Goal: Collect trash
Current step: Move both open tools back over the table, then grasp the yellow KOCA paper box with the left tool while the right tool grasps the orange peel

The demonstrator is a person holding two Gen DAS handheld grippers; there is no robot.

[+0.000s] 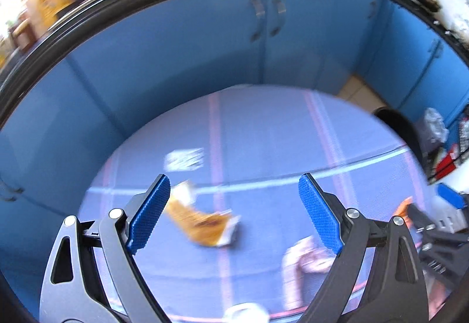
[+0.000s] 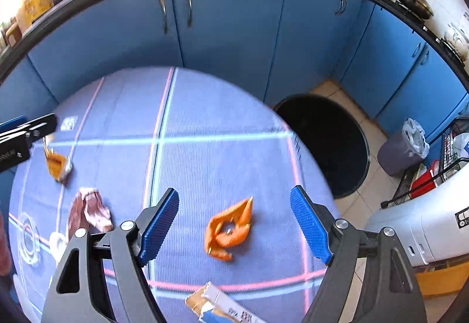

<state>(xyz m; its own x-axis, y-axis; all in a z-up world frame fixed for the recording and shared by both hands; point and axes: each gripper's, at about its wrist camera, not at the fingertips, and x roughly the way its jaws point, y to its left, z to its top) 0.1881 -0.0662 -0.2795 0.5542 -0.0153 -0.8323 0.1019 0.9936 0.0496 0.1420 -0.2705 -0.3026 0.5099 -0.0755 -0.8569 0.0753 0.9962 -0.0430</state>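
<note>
Litter lies on a round table under a blue cloth [image 2: 205,106]. My right gripper [image 2: 234,191] is open and hangs above a crumpled orange wrapper [image 2: 230,230], which lies between its fingers and apart from them. My left gripper [image 1: 234,181] is open over a yellow-brown wrapper [image 1: 202,223] that lies near its left pad [image 1: 149,211], and I cannot tell whether they touch. This view is blurred. A pink wrapper [image 1: 304,261] sits by the right finger. The right wrist view also shows the yellow-brown wrapper [image 2: 57,165], the pink wrapper [image 2: 88,211] and the left gripper [image 2: 23,138] at the left edge.
A black bin [image 2: 325,141] stands on the floor just past the table's right edge. A small grey bin with a plastic bag [image 2: 401,151] is farther right. A torn carton [image 2: 217,307], a white scrap [image 2: 69,123] and a white ring [image 2: 57,244] also lie on the cloth. Blue cabinets [image 2: 228,30] stand behind.
</note>
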